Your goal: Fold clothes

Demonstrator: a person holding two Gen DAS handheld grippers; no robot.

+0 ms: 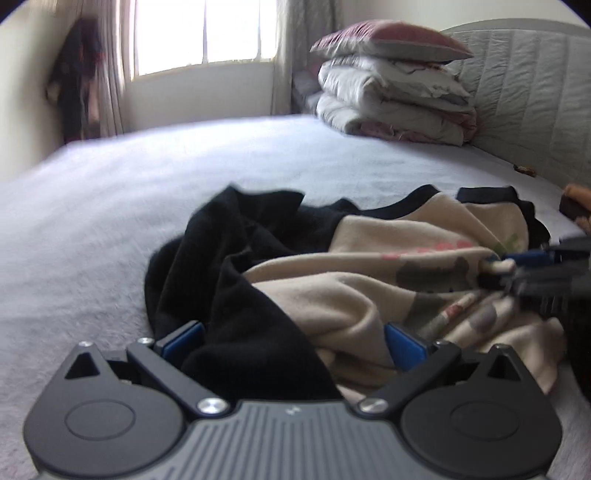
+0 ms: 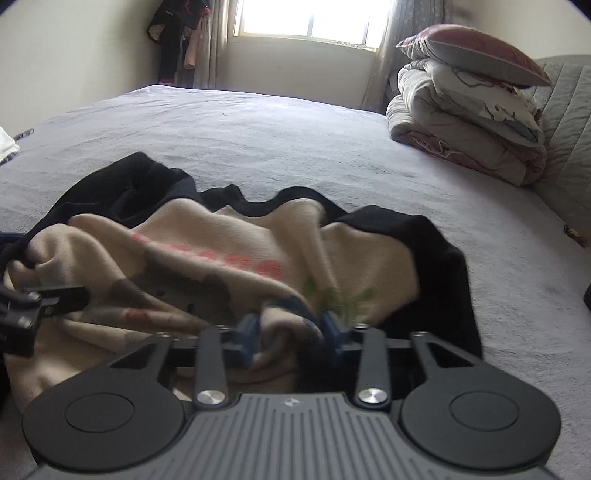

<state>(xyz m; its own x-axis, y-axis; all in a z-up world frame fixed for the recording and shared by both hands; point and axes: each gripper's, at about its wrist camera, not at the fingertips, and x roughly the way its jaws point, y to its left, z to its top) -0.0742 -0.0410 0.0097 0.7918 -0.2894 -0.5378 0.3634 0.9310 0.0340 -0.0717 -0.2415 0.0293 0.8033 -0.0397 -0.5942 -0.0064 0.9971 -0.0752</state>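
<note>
A crumpled beige sweatshirt [image 1: 369,291] with black sleeves, black trim and a printed front lies bunched on the bed; it also shows in the right wrist view [image 2: 229,243]. My left gripper [image 1: 295,343] is open, its blue pads wide apart with sleeve and body fabric lying between them. My right gripper [image 2: 290,332] has its blue pads half closed around a fold of the printed front, with a gap still showing. It also shows from the side in the left wrist view [image 1: 498,269]. The left gripper's finger shows at the left of the right wrist view [image 2: 55,299].
The bed [image 1: 184,184] is covered in a pale lilac sheet. Folded quilts and a pillow [image 1: 395,85] are stacked by the padded headboard [image 1: 535,103]. A window [image 2: 310,18] and hanging clothes [image 2: 177,37] are at the far wall. A small brown object [image 1: 524,170] lies near the headboard.
</note>
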